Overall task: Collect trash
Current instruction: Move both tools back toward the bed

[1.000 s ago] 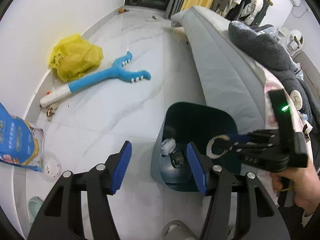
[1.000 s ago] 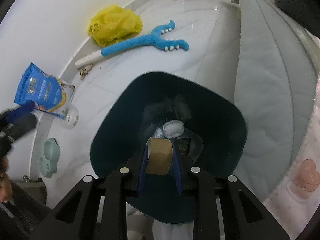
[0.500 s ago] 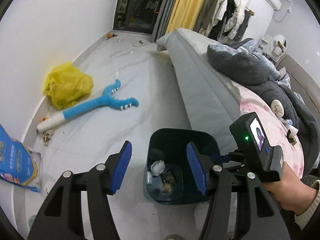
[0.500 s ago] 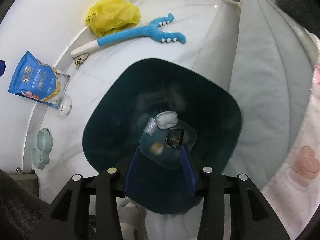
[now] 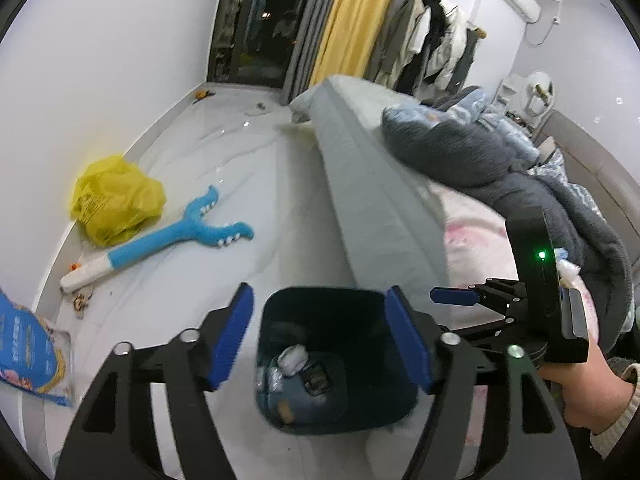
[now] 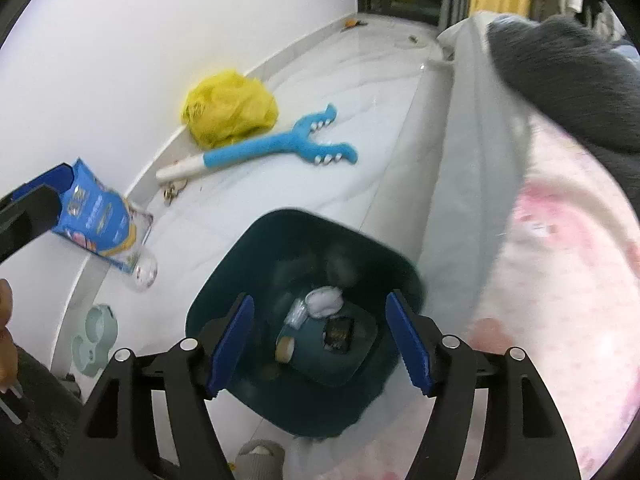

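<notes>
White marble floor beside the bed holds our dark teal bin (image 6: pixel 240 280), at 6 o'clock. Both our right gripper (image 6: pixel 320 340) and left gripper (image 5: pixel 320 340) have just opened, jaws apart, empty; the tape roll (image 6: pixel 285 345) lies inside beside crumpled tissue (image 6: pixel 324 300).

In the left wrist view, the blue printed bag (image 5: pixel 28 356) is cut off by the edge at nine o'clock. The scraps at the bottom of the dark bin (image 5: pixel 332 360) are blurred beyond telling. In the right wrist view, the left tongs (image 6: pixel 32 200) at nine o'clock show only a blue pad tip, and the pink patterned bedding (image 6: pixel 560 300) at three o'clock is smeared.
</notes>
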Motion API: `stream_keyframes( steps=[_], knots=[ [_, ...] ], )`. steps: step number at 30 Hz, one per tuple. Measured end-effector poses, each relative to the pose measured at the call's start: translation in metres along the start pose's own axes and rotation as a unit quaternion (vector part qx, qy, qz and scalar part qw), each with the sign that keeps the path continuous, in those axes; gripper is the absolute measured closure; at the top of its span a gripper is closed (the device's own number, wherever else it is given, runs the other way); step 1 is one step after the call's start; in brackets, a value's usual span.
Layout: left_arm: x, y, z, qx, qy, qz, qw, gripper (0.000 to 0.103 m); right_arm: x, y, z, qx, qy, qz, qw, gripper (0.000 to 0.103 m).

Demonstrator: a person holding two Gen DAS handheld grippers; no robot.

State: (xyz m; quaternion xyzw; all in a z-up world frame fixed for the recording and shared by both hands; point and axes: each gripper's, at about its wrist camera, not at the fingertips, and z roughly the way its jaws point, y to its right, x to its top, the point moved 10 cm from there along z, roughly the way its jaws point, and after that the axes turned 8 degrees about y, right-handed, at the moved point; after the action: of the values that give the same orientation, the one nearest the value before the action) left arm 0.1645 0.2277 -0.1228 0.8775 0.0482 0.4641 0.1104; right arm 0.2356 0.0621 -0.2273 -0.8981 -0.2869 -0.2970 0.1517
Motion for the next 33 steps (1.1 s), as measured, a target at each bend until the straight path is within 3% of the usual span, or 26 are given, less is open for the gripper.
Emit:
stream_keyframes(
  steps=[14,23,33],
  knots=[
    [0.02,0.068,0.02,-0.032,0.02,0.01,0.9992,0.009,0.012,0.087,-0.067,-0.036,0.074,0.044,0.996,0.022],
    [0.019,0.116,0.038,-0.05,0.012,0.03,0.9982,0.007,0.011,0.146,-0.109,-0.088,0.099,0.036,0.991,0.019],
    [0.009,0.194,0.052,-0.108,0.002,0.088,0.9903,0.007,0.001,0.21,-0.148,-0.115,0.11,0.03,0.987,0.019]
  ],
)
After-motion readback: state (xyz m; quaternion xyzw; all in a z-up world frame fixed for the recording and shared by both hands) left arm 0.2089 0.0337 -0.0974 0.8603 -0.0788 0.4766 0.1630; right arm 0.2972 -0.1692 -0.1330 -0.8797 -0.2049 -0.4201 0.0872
